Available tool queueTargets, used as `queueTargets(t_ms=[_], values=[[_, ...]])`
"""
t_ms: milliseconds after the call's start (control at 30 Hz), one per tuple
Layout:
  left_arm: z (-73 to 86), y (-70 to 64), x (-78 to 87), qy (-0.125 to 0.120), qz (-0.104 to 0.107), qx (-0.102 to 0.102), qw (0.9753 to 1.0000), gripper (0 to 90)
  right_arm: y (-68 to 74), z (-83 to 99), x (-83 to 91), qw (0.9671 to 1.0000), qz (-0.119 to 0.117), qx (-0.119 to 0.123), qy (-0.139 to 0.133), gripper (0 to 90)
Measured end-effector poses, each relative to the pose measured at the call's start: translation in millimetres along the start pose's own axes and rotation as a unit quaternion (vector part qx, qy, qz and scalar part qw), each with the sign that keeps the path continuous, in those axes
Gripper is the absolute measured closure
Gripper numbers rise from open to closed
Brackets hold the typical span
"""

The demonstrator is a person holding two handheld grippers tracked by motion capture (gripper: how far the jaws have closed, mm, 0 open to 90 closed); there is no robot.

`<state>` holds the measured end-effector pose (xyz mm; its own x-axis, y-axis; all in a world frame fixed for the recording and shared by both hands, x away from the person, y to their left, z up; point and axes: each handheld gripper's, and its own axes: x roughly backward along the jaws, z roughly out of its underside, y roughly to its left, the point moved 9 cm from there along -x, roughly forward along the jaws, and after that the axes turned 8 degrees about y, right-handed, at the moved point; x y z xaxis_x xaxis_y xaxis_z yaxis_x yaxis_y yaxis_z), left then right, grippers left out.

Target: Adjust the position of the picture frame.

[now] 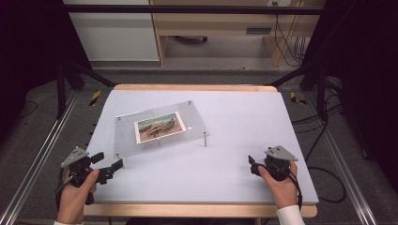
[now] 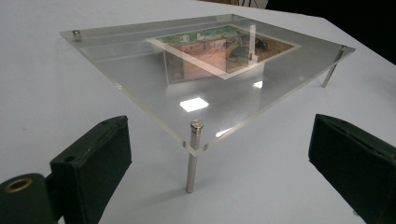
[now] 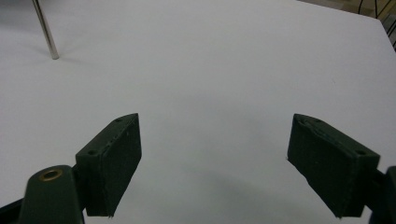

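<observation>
I have the clear acrylic plate on four thin metal legs (image 1: pixel 162 127) standing on the white rectangular surface (image 1: pixel 234 122), left of the surface's middle and turned at a slant to its edges. A small rectangular landscape picture with a white border (image 1: pixel 158 127) lies flat within the plate, roughly at its centre.

My left tool (image 1: pixel 109 164) sits near the front left corner of the surface, gripped in the left hand (image 1: pixel 77 190), and points toward the plate's nearest corner. Its jaws stand wide apart and hold nothing. In the left gripper view the tool (image 2: pixel 219 163) looks straight at that corner: the near metal leg (image 2: pixel 193 158) stands upright between the two black jaws, just beyond their tips, touching neither. The plate (image 2: pixel 154 84) stretches away behind it, raised clear of the surface, with the picture (image 2: pixel 219 49) showing through the acrylic and another leg (image 2: pixel 330 73) at the far right corner.

My right tool (image 1: pixel 256 166) rests near the front right of the surface in the right hand (image 1: pixel 279 185), well apart from the plate. In the right gripper view this tool (image 3: pixel 215 168) also has its jaws spread wide with nothing between them, bare white surface (image 3: pixel 210 70) ahead, and one metal leg of the plate (image 3: pixel 45 29) at the upper left edge.
</observation>
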<state>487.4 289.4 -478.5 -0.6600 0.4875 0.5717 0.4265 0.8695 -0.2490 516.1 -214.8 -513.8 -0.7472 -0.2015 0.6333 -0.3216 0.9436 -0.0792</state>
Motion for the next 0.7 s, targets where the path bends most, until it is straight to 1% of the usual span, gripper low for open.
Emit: queueTargets(t_ms=[67,100,133,200,233,267,300,333,367,433,467,500,533,567,600,667,700], values=[[-4.0,2.1,-0.8,0.000,0.002,0.005,1.0000,6.8,2.8,-1.1,-0.5,1.0000,-0.003,0.004,0.002,16.7],[-8.2,4.7,-2.2,0.006,0.005,0.010,0.9999,8.6,5.6,-1.2,-0.5,1.0000,-0.003,0.006,0.005,16.7],[-10.2,6.3,-3.1,0.009,0.005,0.012,0.9999,9.9,7.0,-0.9,-0.8,0.9999,-0.004,0.009,0.008,16.6],[-11.9,8.2,-4.5,0.013,0.003,0.013,0.9998,12.2,8.5,-1.3,-1.1,0.9999,-0.005,0.010,0.008,16.6],[-14.7,13.1,-7.6,0.014,-0.003,0.021,0.9997,13.5,10.0,-1.4,-1.6,0.9998,-0.006,0.013,0.011,16.6],[-14.7,13.1,-7.6,0.014,-0.003,0.021,0.9997,15.6,10.0,-1.4,-1.6,0.9998,-0.006,0.013,0.011,16.6],[-16.1,16.1,-11.7,0.016,0.004,0.035,0.9992,16.5,10.3,-0.7,-2.2,0.9998,-0.005,0.015,0.014,16.5],[-16.1,16.1,-11.7,0.016,0.004,0.035,0.9992,16.7,10.3,-0.7,-2.2,0.9998,-0.005,0.015,0.014,16.5],[-16.3,17.9,-16.7,0.020,0.011,0.042,0.9989,17.5,9.8,0.5,-3.0,0.9997,-0.006,0.012,0.018,16.6],[-16.1,20.0,-22.5,0.030,0.015,0.048,0.9982,17.8,8.6,1.5,-3.9,0.9997,-0.007,0.010,0.022,16.5],[-16.1,20.0,-22.5,0.030,0.015,0.048,0.9982,18.3,8.6,1.5,-3.9,0.9997,-0.007,0.010,0.022,16.5],[-16.9,21.6,-27.9,0.034,0.020,0.056,0.9977,18.5,8.9,1.1,-4.3,0.9997,-0.009,0.009,0.022,16.5],[-16.9,21.6,-27.9,0.034,0.020,0.056,0.9977,19.1,8.9,1.1,-4.3,0.9997,-0.009,0.009,0.022,16.5],[-16.5,22.6,-32.6,0.040,0.023,0.063,0.9970,19.3,9.8,0.6,-4.3,0.9997,-0.009,0.012,0.021,16.6],[-16.5,22.6,-32.6,0.040,0.023,0.063,0.9970,19.3,9.8,0.6,-4.3,0.9997,-0.009,0.012,0.021,16.6],[-15.7,23.6,-36.3,0.044,0.028,0.071,0.9961,19.3,12.5,0.3,-3.4,0.9996,-0.012,0.014,0.020,16.7],[-14.9,23.9,-38.9,0.045,0.032,0.078,0.9954,19.6,13.2,0.0,-3.2,0.9996,-0.013,0.016,0.019,16.7]])
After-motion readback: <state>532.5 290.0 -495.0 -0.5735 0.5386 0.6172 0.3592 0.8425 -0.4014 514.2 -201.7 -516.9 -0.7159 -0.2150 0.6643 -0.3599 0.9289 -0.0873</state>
